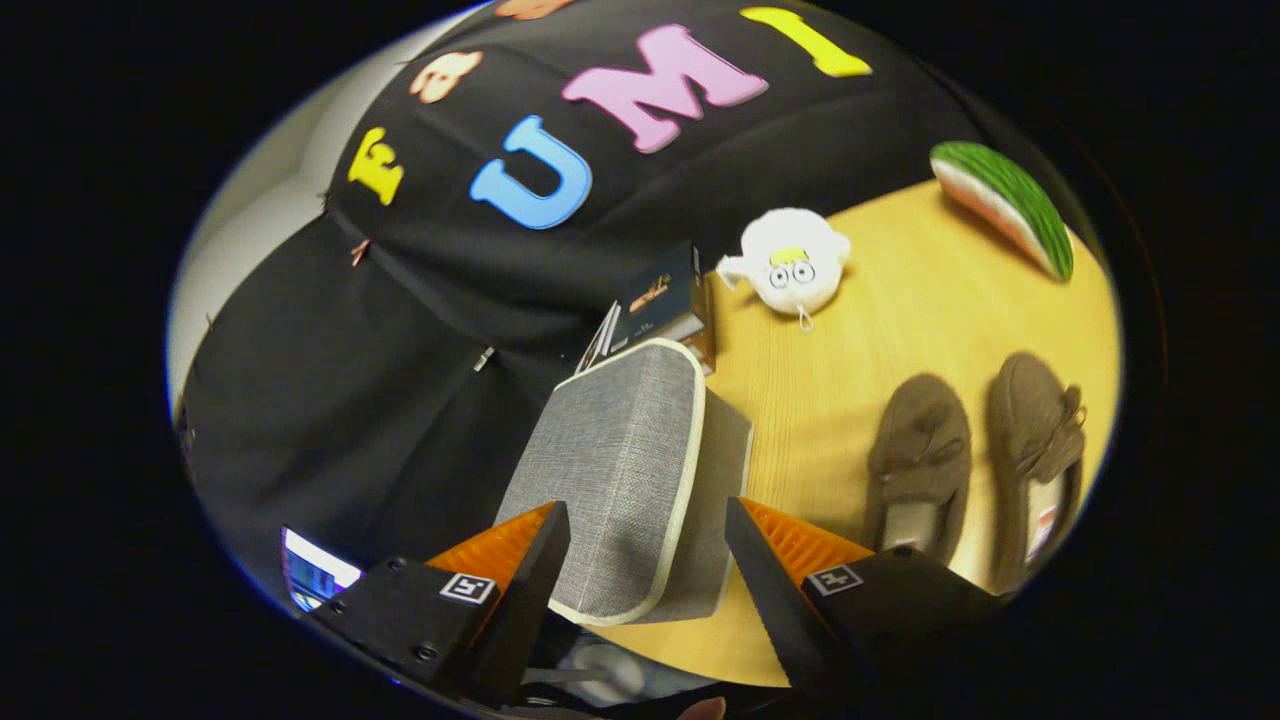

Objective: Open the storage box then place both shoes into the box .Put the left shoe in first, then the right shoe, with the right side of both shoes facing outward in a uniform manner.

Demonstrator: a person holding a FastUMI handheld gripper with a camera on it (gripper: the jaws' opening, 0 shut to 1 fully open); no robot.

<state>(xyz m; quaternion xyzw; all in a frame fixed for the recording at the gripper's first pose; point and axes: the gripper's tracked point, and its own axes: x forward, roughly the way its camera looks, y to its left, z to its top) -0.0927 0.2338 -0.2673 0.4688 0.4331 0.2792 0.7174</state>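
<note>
Gripper [648,560] jaws apart, straddling grey fabric storage box [625,470] lid edge, not clamped. Brown loafers [975,450] side by side beyond right finger on wooden table [820,380].

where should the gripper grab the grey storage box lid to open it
Take the cream-piped front edge of the lid, the rim nearest the gripper. That edge sits between the open fingers and looks slightly proud of the grey storage box, so a straight approach from this near side seems best, then lifting up and back.
</note>
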